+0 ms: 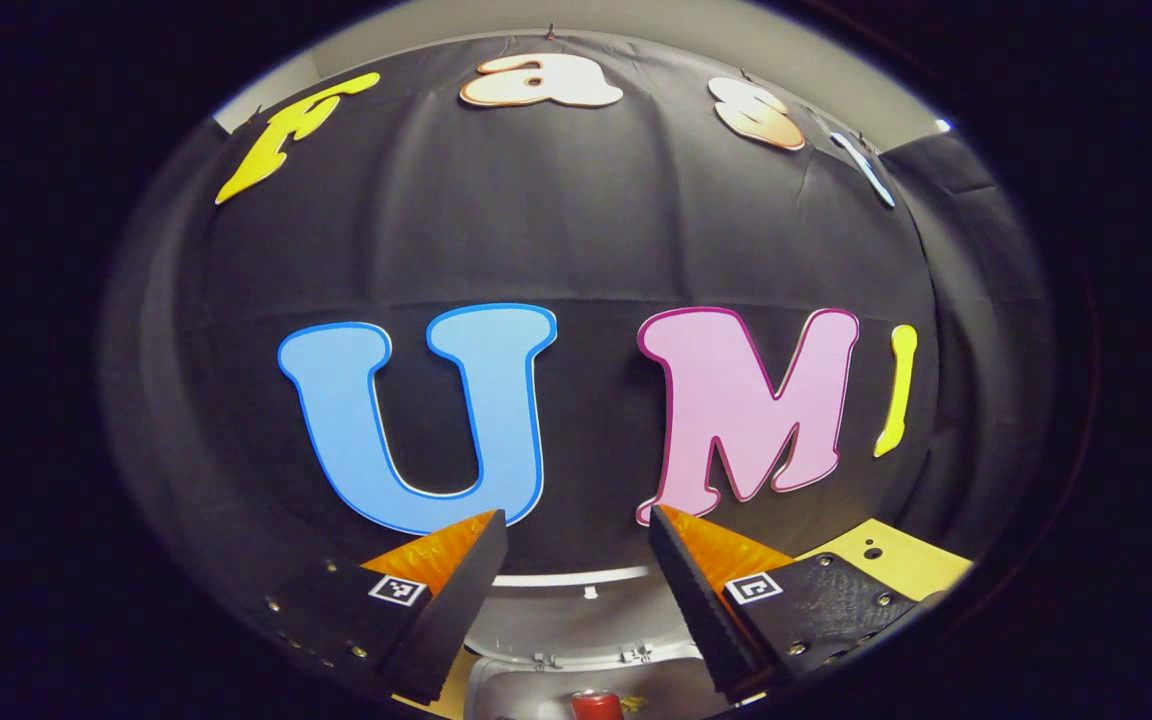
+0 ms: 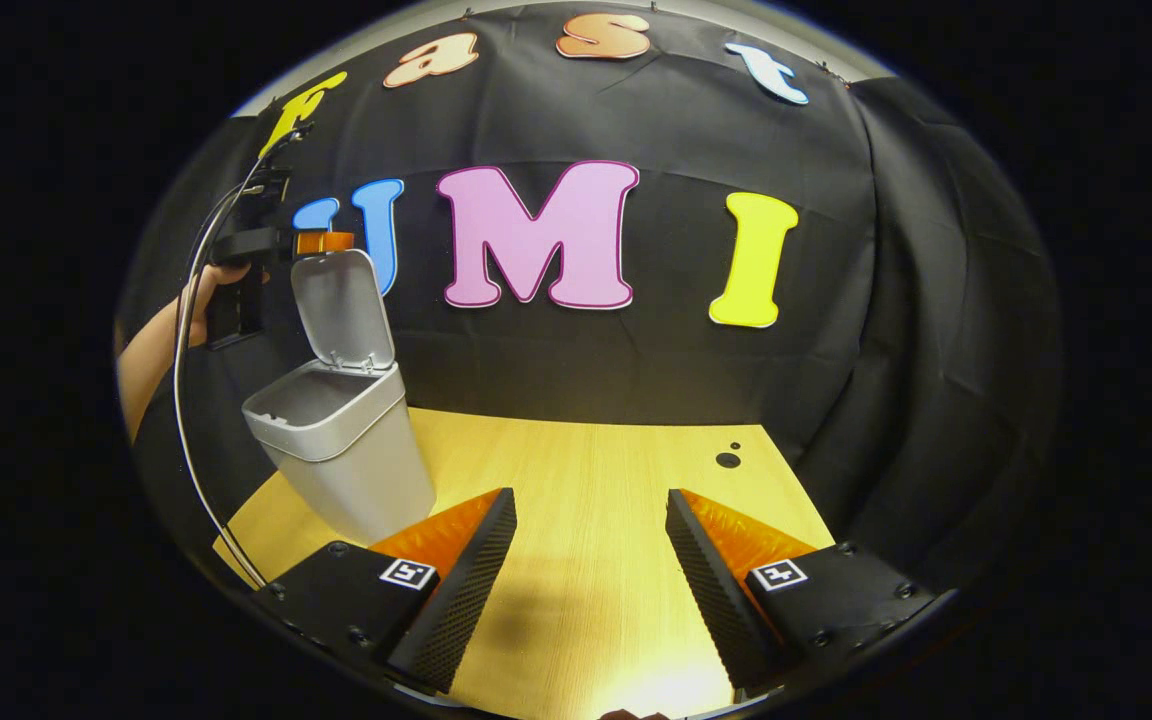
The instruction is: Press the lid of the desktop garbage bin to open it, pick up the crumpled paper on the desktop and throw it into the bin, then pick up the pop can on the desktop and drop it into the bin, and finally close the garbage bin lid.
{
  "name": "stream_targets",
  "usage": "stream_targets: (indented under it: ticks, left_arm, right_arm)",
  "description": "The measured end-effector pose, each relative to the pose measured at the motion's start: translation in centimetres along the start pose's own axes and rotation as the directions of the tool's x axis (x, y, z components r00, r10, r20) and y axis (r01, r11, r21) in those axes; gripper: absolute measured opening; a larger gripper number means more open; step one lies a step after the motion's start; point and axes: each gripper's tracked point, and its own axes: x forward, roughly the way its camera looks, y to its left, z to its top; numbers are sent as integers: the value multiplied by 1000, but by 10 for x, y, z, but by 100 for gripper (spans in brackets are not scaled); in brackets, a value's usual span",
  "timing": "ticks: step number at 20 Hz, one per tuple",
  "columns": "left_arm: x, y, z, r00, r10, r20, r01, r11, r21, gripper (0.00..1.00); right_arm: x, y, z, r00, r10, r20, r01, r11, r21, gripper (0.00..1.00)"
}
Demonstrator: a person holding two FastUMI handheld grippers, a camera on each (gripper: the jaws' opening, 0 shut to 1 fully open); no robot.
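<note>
Both tongs, left [image 1: 576, 575] and right [image 2: 591, 560], gape empty, so I reckon the light, stiff lid [image 2: 343, 308] wants a gentle top-edge push onto the bin [image 2: 341, 460].

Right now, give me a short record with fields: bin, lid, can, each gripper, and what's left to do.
bin: grey desktop bin standing on the wooden table, near its left edge in the right gripper view
lid: lid up, hinged back, bin mouth open
can: red pop can seen inside the bin in the left gripper view
left gripper: left gripper open, above the bin, by the lid's top edge
right gripper: right gripper open, empty, over bare table
left to do: close the lid
</note>
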Motion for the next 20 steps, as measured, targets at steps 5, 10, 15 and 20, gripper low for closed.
stream_targets:
  ticks: [5, 10, 15, 20]
  left_arm:
    - [-36, -3, -16, 999, 2, -46, -4, 999, -39, 94]
    - [-81, -9, -45, 996, 42, -82, -45, 998, -41, 94]
    - [-110, -15, -83, 993, 81, -87, -83, 996, -21, 94]
    - [-124, -21, -129, 988, 78, -135, -84, 996, -36, 94]
  right_arm:
    - [2, 16, -10, 998, 48, -28, -48, 999, -6, 98]
    - [5, 32, -22, 993, 97, -69, -98, 995, -13, 98]
    - [8, 41, -32, 986, 126, -112, -127, 992, -2, 98]
    - [7, 52, -48, 976, 154, -152, -157, 987, -9, 98]
